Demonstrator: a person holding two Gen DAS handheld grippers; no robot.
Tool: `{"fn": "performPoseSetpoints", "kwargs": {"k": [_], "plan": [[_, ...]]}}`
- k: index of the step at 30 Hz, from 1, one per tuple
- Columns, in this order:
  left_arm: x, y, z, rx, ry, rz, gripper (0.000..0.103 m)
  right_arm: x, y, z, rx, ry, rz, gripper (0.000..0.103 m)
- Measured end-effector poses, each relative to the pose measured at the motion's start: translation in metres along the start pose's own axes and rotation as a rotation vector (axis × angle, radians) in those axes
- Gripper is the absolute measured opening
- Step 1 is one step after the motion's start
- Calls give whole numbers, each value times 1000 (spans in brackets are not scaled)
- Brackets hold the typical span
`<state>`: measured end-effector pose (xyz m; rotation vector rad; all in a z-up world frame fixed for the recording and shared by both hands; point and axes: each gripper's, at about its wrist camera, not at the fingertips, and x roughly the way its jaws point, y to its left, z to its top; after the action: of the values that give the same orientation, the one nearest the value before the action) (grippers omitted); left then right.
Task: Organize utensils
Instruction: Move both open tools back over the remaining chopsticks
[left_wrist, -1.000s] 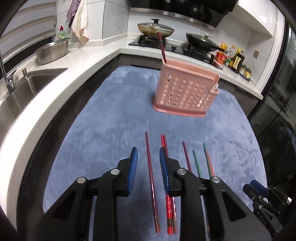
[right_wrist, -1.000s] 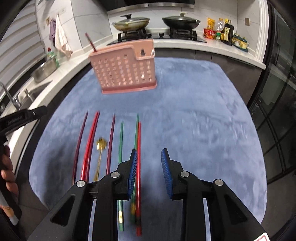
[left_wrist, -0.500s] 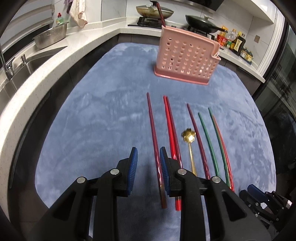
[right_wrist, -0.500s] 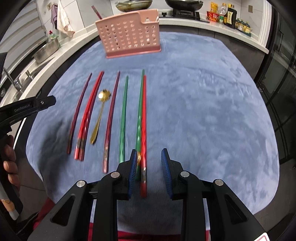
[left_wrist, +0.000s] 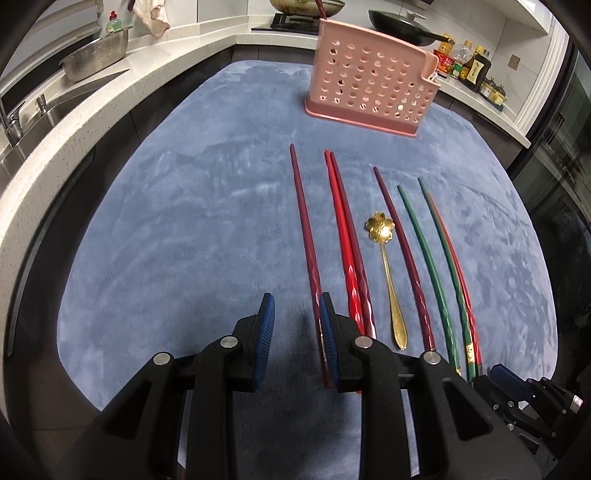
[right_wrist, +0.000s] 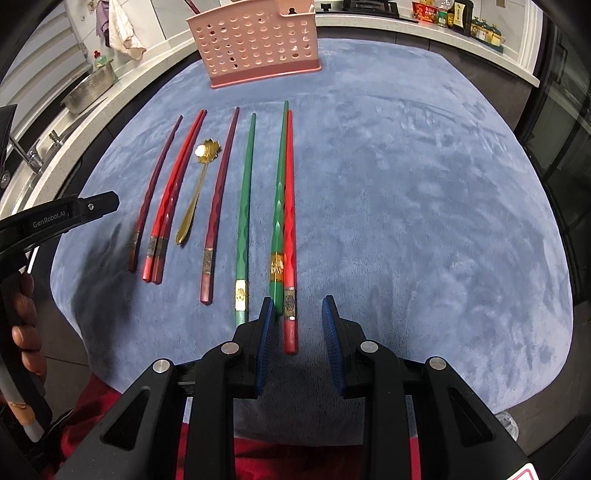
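Several chopsticks lie side by side on a blue mat (left_wrist: 184, 221): a maroon one (left_wrist: 304, 229) at the left, a red pair (left_wrist: 345, 236), another maroon (left_wrist: 402, 251), two green (right_wrist: 245, 192) and a red one (right_wrist: 290, 221). A gold flower spoon (left_wrist: 384, 251) lies among them. A pink perforated holder (left_wrist: 369, 81) stands at the far end with one chopstick in it. My left gripper (left_wrist: 293, 306) is open and empty, just left of the leftmost maroon chopstick's near end. My right gripper (right_wrist: 297, 310) is open, its jaws either side of the rightmost red chopstick's near end.
A white counter with a sink (left_wrist: 22, 122) and a steel colander (left_wrist: 96, 59) runs along the left. A stove with pans (left_wrist: 402, 26) and bottles (left_wrist: 469, 66) stand behind the holder. The mat's near edge (right_wrist: 332, 398) is close below the right gripper.
Both grippers have pulled back toward me and risen; the holder looks farther away and the chopsticks' near ends have come into view. Both stay open.
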<state>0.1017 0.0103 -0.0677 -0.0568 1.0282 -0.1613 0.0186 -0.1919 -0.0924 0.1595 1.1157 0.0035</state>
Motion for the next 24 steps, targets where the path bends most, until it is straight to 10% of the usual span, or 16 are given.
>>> {"fn": "performPoseSetpoints", "kwargs": {"k": [24], "plan": [[18,-8,-18,7,78,-37,24,2,-13,-10,36,12,9,24]]}}
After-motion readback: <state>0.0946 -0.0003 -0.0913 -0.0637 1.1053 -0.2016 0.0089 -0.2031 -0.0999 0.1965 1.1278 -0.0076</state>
